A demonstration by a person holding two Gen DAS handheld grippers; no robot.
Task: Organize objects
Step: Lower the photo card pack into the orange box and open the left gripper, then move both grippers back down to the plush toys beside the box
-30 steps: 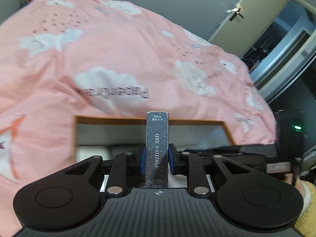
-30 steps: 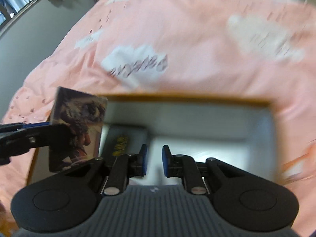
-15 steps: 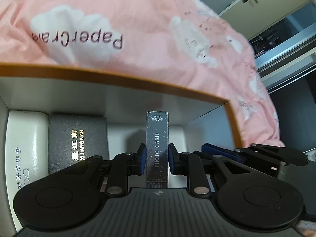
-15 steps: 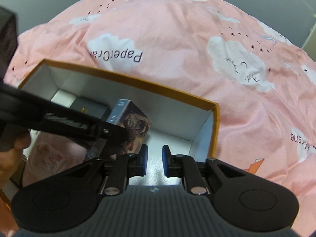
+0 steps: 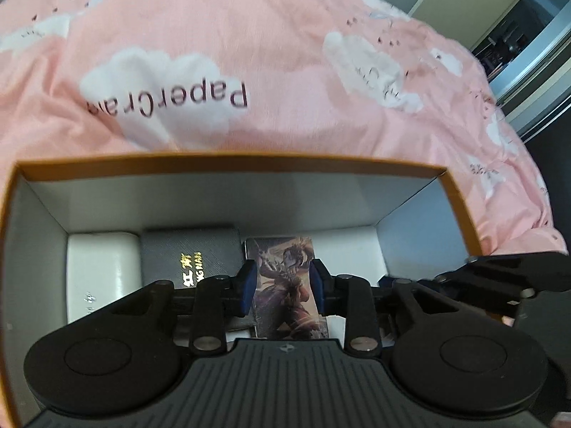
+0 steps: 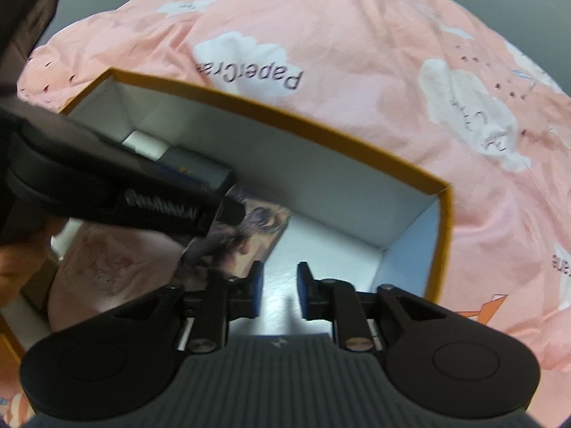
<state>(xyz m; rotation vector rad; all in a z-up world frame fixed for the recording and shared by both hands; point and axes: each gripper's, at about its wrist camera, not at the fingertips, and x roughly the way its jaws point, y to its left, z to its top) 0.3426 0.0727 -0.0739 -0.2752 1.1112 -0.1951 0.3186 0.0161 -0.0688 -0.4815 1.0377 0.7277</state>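
Drop-off step: left tool (image 5: 282, 283), jaws just opening, straddles the card box (image 5: 285, 285) now lying flat in the orange-rimmed box (image 5: 228, 164) on the bed, beside a black case (image 5: 191, 249); right tool (image 6: 279, 291) narrow, empty; next, lift clear w/o snagging.

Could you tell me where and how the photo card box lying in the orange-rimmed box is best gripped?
Grip the photo card box across its two long narrow sides, coming from above. It lies flat, picture side up, close beside the black case, so only a slim straddle fits.
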